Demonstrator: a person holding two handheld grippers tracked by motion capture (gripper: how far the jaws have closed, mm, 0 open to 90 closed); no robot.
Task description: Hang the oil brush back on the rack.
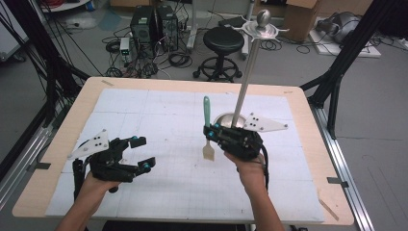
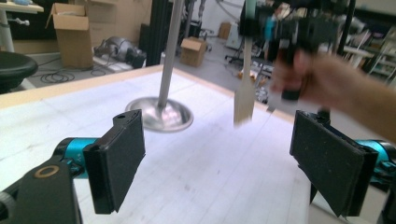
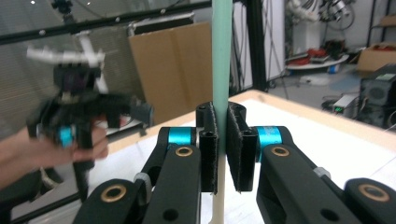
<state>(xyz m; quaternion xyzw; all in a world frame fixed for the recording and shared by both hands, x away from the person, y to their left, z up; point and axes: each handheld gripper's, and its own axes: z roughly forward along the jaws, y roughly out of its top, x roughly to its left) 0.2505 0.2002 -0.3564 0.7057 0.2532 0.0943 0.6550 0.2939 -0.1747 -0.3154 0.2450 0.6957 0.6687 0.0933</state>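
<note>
A spatula with a teal handle (image 1: 207, 109) and a pale flat blade (image 1: 208, 152) hangs upright above the middle of the white mat, handle up. My right gripper (image 1: 210, 131) is shut on its handle; in the right gripper view the pads (image 3: 208, 154) press the teal shaft (image 3: 222, 60) from both sides. Right behind it stands a metal stand (image 1: 246, 86) with a round base (image 1: 222, 120) and a ball-topped disc (image 1: 262, 26). My left gripper (image 1: 143, 152) is low at the left of the mat, open, with nothing between its pads (image 2: 116, 158). Ahead of it hangs the blade (image 2: 243, 100).
The white gridded mat (image 1: 159, 192) covers most of the wooden table (image 1: 57, 144). Beyond the far edge are a black stool (image 1: 223, 41), computer towers (image 1: 154, 24) and loose cables. Black frame legs (image 1: 337, 72) rise at the right side.
</note>
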